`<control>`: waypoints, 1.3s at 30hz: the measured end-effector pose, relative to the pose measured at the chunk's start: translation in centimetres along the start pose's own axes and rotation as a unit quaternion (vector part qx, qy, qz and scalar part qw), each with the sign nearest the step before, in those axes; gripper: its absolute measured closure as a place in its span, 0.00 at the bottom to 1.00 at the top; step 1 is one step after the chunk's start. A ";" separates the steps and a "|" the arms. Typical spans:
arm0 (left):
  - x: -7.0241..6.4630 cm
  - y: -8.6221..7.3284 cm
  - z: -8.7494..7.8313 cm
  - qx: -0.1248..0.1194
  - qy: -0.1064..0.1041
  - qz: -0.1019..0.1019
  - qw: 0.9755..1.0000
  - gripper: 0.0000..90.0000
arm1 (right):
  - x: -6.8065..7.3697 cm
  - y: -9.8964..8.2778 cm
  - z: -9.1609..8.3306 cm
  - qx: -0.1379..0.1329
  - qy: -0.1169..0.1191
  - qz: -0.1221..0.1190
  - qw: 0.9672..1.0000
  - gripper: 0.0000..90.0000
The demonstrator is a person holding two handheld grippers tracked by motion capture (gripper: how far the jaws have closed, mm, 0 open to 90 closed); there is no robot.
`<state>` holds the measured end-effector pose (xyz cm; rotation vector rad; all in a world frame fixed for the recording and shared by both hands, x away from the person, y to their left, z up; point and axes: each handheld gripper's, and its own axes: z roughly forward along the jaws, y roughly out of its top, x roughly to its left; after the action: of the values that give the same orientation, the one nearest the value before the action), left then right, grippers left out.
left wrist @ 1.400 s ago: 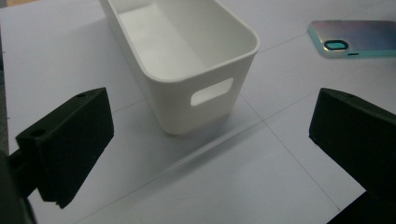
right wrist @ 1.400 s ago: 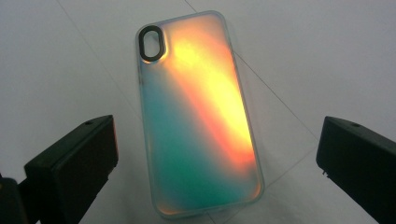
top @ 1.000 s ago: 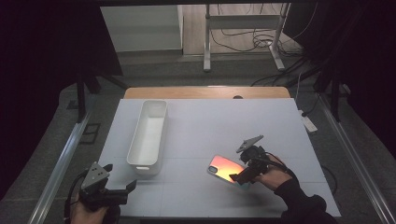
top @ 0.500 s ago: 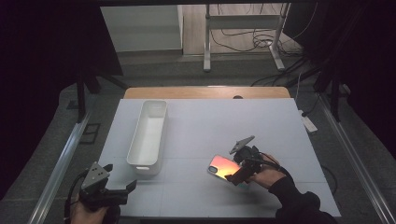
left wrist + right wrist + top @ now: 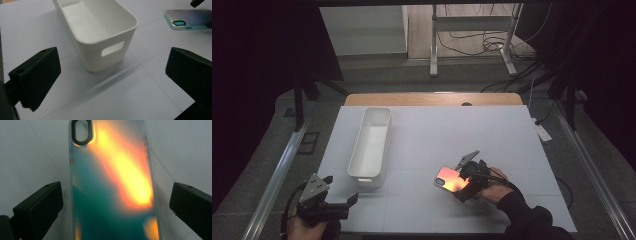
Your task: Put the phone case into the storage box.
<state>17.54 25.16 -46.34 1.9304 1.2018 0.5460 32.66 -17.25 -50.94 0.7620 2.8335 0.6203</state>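
Toward the near right of the desk [image 5: 512, 135] lay the phone case [image 5: 451, 179], flat on the pale surface, with the right hand-held gripper [image 5: 468, 181] brought up to its near end; from that gripper's own camera the two black jaws stood spread wide, one on either side of the phone case [image 5: 112, 185], neither touching it, so nothing had been gripped yet. My reading was that the work was at its very start: the case still had to be pinched and lifted, and if it was meant for the white bin [image 5: 371, 146] standing well apart to its left, that whole carry was still to come, the bin being empty as far as I could see. The left hand-held gripper [image 5: 329, 202] waited at the near left corner, its jaws likewise spread with nothing between them, looking at the bin's short end. The case was thin, glossy and iridescent, teal running into orange and yellow, with rounded corners and a dark-rimmed oval camera cut-out [image 5: 81, 132]. The bin [image 5: 100, 37] was matte white plastic, long and narrow, with smooth rounded walls and a slot handle [image 5: 112, 48] in its end
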 end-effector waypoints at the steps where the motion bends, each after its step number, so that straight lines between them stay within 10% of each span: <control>1: 0.0 0.0 0.0 0.000 0.000 0.000 1.000 0.00 | 0.0 -0.1 0.2 0.002 0.000 -0.004 1.000 0.00; 39: -0.3 0.2 0.3 0.012 -0.006 0.017 1.000 0.01 | 0.2 -0.5 -0.2 0.001 0.008 -0.012 1.000 0.18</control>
<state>17.71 24.79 -46.32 1.9741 1.1746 0.5395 32.24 -17.64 -50.98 0.7258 2.8530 0.6226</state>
